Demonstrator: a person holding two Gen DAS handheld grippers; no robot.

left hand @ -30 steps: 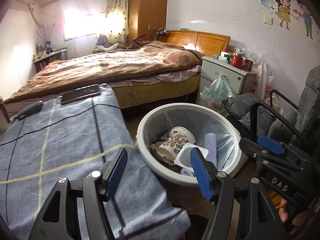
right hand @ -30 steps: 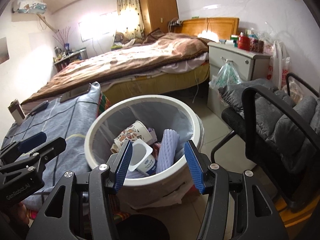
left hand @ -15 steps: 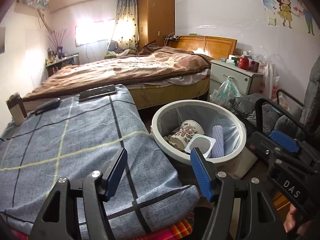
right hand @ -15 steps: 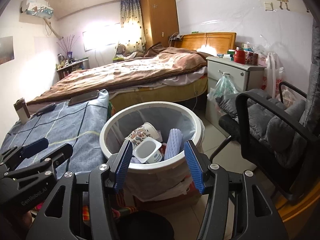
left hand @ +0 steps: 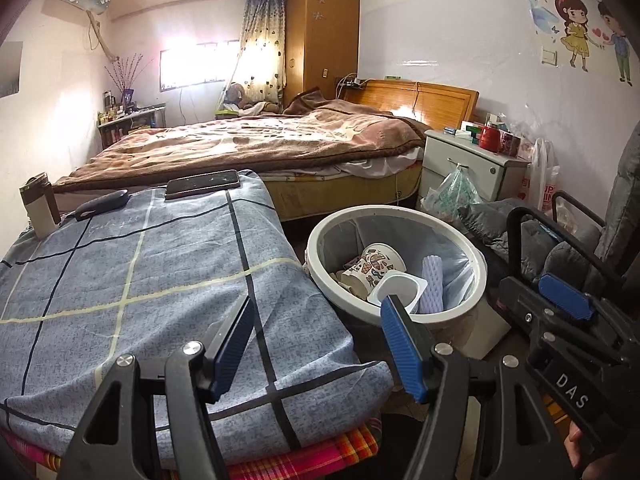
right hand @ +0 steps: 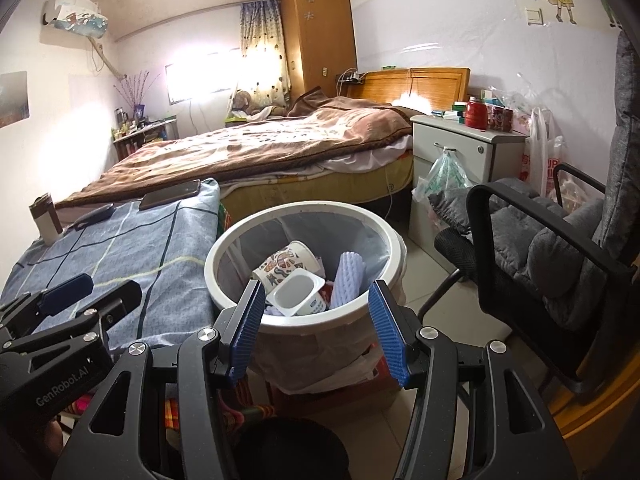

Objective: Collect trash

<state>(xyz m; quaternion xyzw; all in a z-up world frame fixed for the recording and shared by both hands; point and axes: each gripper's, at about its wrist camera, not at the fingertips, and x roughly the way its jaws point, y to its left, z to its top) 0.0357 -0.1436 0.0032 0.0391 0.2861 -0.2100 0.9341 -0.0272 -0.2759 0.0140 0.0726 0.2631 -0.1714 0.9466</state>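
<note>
Bedroom. White trash bin (right hand: 308, 320) on the floor, lined with a thin bag, standing just beside the cloth-covered tabletop (left hand: 132, 280) and in front of the bed (left hand: 248, 148).

Contents of the bin: patterned paper cup (right hand: 286, 266) lying on its side, white plastic tub (right hand: 298, 294) tilted against it, pale purple ribbed foam sleeve (right hand: 347, 278) upright by the right wall. More scraps underneath, too hidden to tell apart.

Left hand-held gripper (left hand: 318, 344): jaws partly apart, nothing between the blue pads. It hangs over the near corner of the tabletop, at the bin's left edge.

Right hand-held gripper (right hand: 316, 330): jaws well apart, also empty (the bin's near rim shows through the gap, but the pads are not on it). It points down at the bin from the near side.

On the blue checked cloth at the far edge: dark phone (left hand: 203, 184), a dark flat case (left hand: 102, 204) beside it, a tan-and-white cup (left hand: 40, 210) at the left corner.

Right of the bin: grey cushioned chair (right hand: 532, 240) with black arms. Behind it, white nightstand (right hand: 468, 148) with a green plastic bag (right hand: 442, 178) hung on its handle.
</note>
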